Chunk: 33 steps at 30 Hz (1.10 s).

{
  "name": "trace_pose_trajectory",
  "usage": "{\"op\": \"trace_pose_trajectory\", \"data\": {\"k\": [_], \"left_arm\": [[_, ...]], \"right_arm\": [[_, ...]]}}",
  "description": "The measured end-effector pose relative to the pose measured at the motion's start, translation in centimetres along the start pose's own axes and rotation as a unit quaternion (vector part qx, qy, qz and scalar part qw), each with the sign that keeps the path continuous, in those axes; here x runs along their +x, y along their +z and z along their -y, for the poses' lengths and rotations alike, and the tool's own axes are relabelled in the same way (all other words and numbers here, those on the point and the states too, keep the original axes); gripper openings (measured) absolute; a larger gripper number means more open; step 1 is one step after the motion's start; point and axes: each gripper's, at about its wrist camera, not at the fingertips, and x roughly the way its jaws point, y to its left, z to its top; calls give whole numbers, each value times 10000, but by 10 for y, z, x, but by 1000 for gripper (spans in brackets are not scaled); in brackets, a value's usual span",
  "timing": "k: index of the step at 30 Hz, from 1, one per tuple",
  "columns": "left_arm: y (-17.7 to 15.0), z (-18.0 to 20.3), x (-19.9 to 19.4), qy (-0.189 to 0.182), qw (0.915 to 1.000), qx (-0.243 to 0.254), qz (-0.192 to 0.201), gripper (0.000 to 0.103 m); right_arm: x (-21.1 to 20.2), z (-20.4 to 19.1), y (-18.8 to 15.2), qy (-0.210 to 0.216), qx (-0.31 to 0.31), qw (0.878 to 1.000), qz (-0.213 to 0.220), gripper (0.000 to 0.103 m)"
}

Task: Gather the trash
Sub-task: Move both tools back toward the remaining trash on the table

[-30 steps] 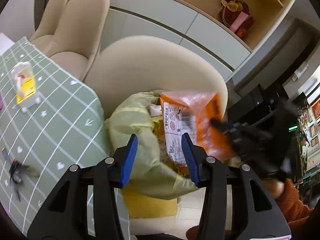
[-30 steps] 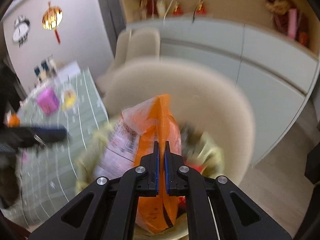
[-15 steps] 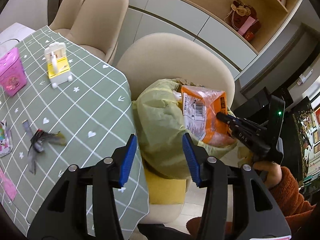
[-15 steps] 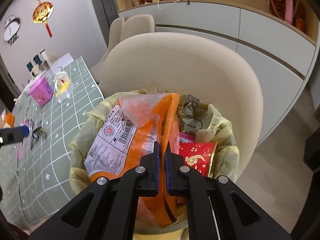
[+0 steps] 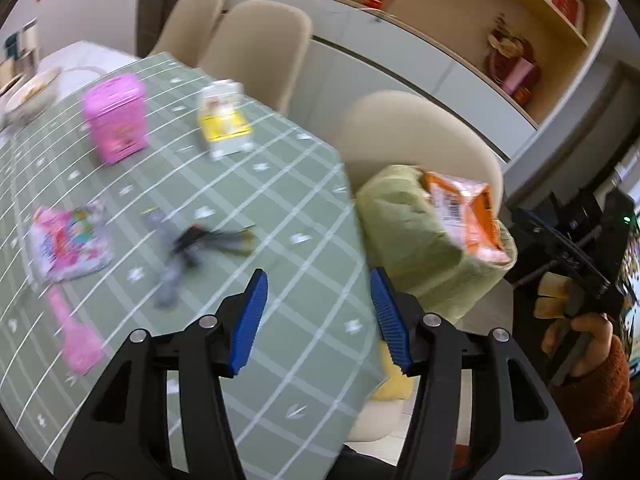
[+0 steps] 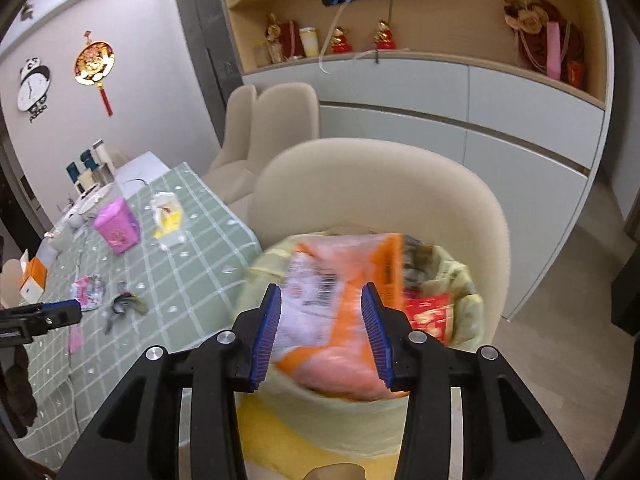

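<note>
left wrist view:
left gripper: jaws apart and still opening, nothing between the blue pads, hanging over the near edge of the counter.
counter: green checked cloth with white grid lines.
on counter, far: pink plastic box on the left, yellow-and-white carton just to its right, both blurred.
on counter, mid: pink printed wrapper lying flat at left; dark crumpled wrapper scrap to its right, blurred; pink plastic strip nearer, at left.
trash bag: pale yellow-green plastic bag sitting on a beige chair just right of the counter edge.
orange plastic snack packet: lying in the open top of the bag.
right gripper: black, at far right, clear of the bag, carried by a hand in a rust sleeve.

right wrist view:
right gripper: jaws opening, released; pads not pressing on anything.
orange packet: blurred, seen between the pads, lying in the bag mouth.
bag: red printed pack inside, right of the packet.
left gripper: tip at the left edge, over the counter.
</note>
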Motion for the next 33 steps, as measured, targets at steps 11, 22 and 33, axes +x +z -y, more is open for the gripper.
{"op": "trace_pose_trajectory", "data": {"k": [11,22,33], "left_arm": [[-48,-129,-53,516,9941,-945,152,52],[-84,-209,-63,574,9915,-1148,202,52],[-41,-210,-53,624,9952,346,667,53]], "right_arm": [[-2,-112,-27,488,-191,9986,-57,40],[7,-188,-57,829,-624,9941,-325,43],[32,-216,-62,1071,-859,9877,-750,49]]}}
